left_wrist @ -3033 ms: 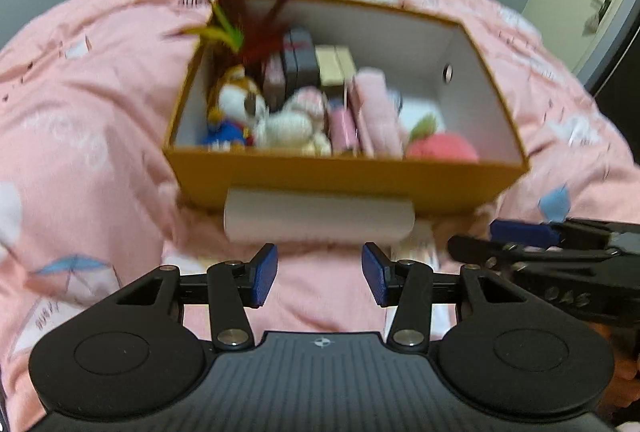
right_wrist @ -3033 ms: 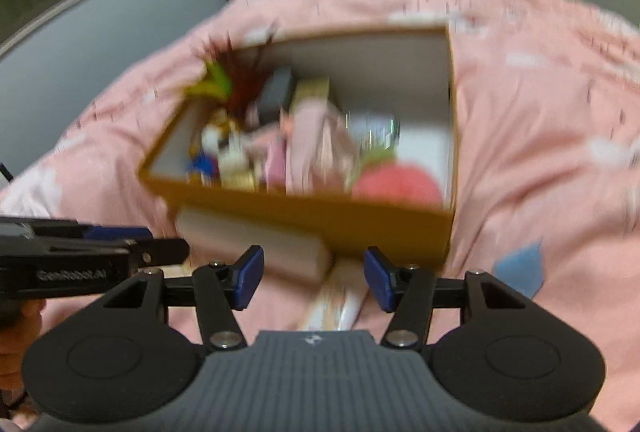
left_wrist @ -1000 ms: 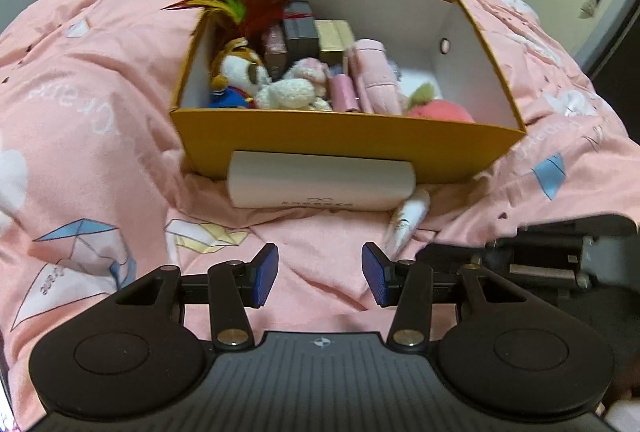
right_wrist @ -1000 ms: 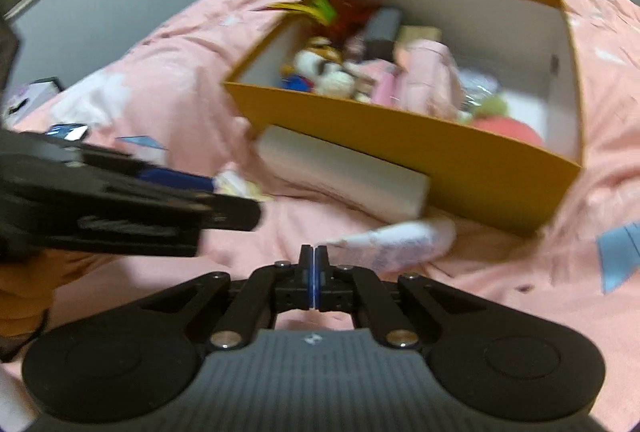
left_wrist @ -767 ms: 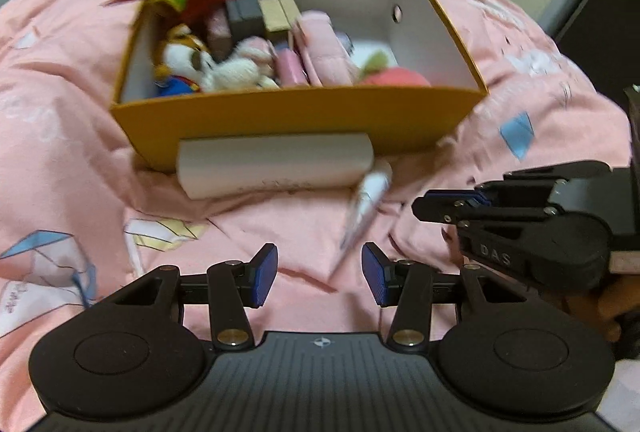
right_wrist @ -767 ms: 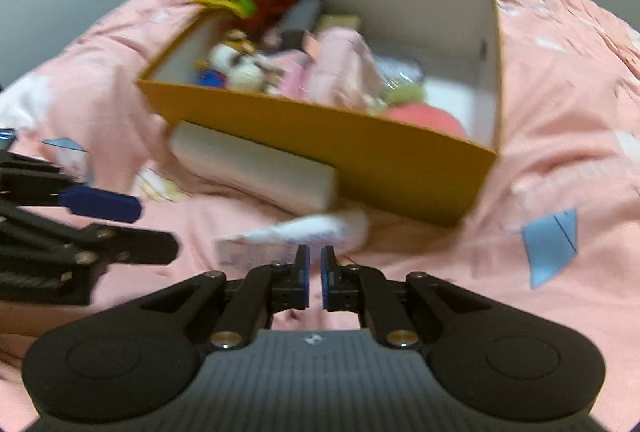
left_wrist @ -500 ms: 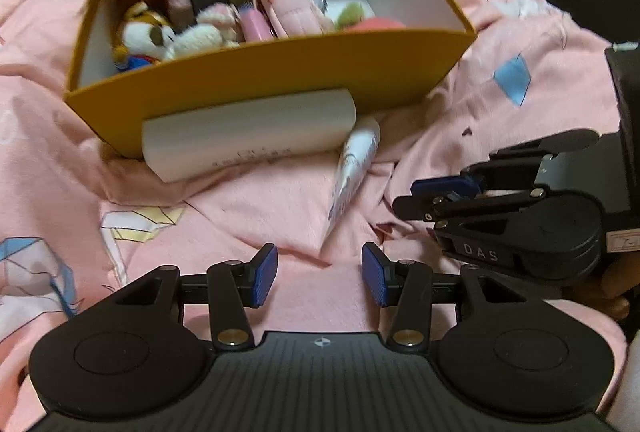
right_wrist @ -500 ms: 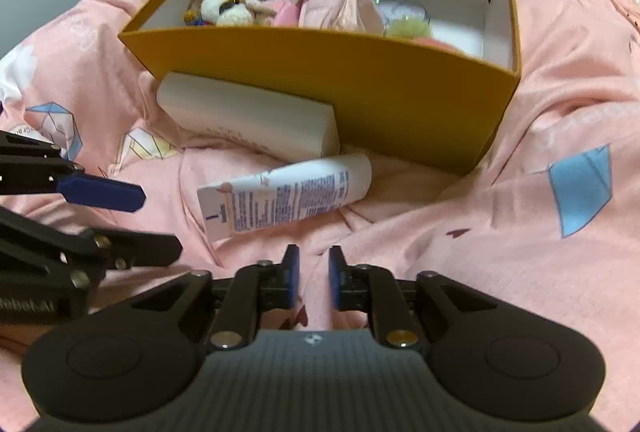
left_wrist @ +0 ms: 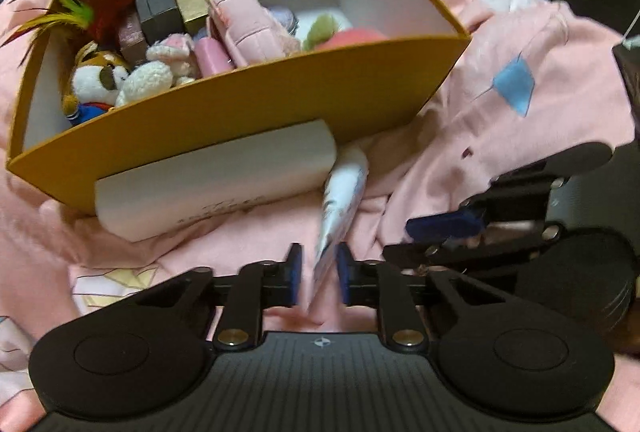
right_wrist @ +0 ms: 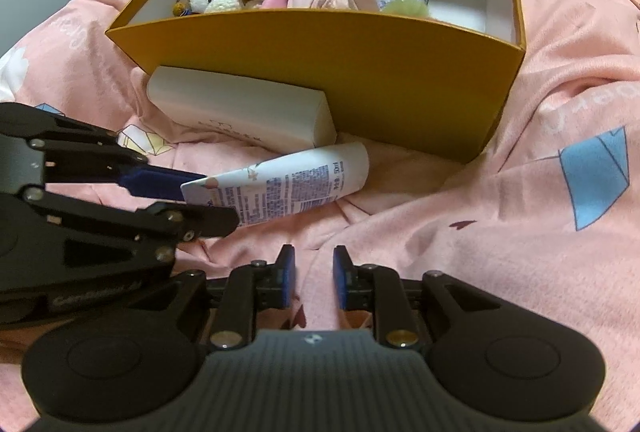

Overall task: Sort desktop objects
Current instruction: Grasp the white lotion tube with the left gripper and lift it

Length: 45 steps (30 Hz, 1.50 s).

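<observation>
A white cosmetic tube (left_wrist: 342, 198) (right_wrist: 288, 188) lies on the pink quilt in front of an orange box (left_wrist: 256, 100) (right_wrist: 360, 48). My left gripper (left_wrist: 318, 274) (right_wrist: 192, 198) has its jaws narrowed around the tube's flat crimped end, with a small gap still showing on each side. My right gripper (right_wrist: 314, 278) (left_wrist: 436, 236) is partly open and empty, low over the quilt just right of the tube. A white rectangular box (left_wrist: 216, 178) (right_wrist: 240, 112) lies against the orange box's front wall.
The orange box holds a plush dog (left_wrist: 98, 78), feathers (left_wrist: 84, 12), pink items (left_wrist: 244, 28), small dark and gold boxes (left_wrist: 176, 8) and a red round thing (left_wrist: 352, 38). Its right end shows bare white floor. The quilt (right_wrist: 520, 192) is rumpled all around.
My left gripper moved forward to the tube and its jaws narrowed around the tube's end. My right gripper opened from nearly shut to partly open.
</observation>
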Motion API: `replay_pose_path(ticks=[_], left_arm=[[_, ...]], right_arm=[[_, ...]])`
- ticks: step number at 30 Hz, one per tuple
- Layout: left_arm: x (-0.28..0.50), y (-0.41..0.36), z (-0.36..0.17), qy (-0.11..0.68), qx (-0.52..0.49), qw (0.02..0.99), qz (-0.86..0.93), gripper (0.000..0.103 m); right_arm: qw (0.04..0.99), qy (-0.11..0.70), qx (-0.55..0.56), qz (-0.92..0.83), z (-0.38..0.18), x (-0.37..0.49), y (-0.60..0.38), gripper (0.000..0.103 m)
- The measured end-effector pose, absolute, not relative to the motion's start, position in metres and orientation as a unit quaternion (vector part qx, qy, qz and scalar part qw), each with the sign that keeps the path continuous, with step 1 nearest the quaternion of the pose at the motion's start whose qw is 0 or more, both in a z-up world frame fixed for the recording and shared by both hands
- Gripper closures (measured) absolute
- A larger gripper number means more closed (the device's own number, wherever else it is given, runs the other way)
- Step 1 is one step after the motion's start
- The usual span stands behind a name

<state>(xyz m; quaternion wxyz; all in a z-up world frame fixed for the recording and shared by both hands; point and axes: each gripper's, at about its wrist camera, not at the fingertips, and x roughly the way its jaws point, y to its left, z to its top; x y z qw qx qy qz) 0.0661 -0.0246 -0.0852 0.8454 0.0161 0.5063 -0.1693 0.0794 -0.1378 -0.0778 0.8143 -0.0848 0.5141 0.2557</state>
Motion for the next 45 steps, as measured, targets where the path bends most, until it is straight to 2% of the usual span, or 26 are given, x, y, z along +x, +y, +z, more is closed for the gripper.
replay_pose_path(ticks=[11, 16, 19, 26, 30, 33, 34, 40, 45], left_arm=[[0.039, -0.003, -0.043, 0.461, -0.036, 0.875, -0.145, 0.098], [0.031, 0.015, -0.021, 0.458, -0.035, 0.884, -0.087, 0.099], [0.032, 0.027, -0.018, 0.462, -0.038, 0.883, -0.070, 0.099], [0.036, 0.049, -0.029, 0.472, -0.043, 0.880, -0.021, 0.099], [0.038, 0.060, -0.031, 0.468, -0.060, 0.882, -0.003, 0.099], [0.040, 0.068, -0.031, 0.463, -0.071, 0.884, 0.009, 0.099], [0.041, 0.070, -0.031, 0.461, -0.073, 0.884, 0.011, 0.099], [0.042, 0.076, -0.036, 0.464, -0.082, 0.882, 0.019, 0.099], [0.040, 0.077, -0.040, 0.467, -0.085, 0.880, 0.018, 0.099]], right_arm=[[0.832, 0.479, -0.094, 0.262, -0.057, 0.074, -0.136, 0.079], [0.837, 0.445, -0.122, 0.293, -0.041, 0.073, -0.124, 0.073], [0.835, 0.424, -0.154, 0.316, -0.035, 0.073, -0.111, 0.065], [0.822, 0.384, -0.227, 0.353, -0.034, 0.081, -0.082, 0.061], [0.809, 0.363, -0.283, 0.366, -0.041, 0.082, -0.064, 0.061], [0.805, 0.307, -0.353, 0.364, -0.046, 0.075, -0.048, 0.061], [0.797, 0.300, -0.374, 0.367, -0.050, 0.074, -0.043, 0.065], [0.763, 0.264, -0.467, 0.361, -0.078, 0.064, -0.024, 0.065], [0.756, 0.247, -0.501, 0.341, -0.087, 0.059, -0.025, 0.063]])
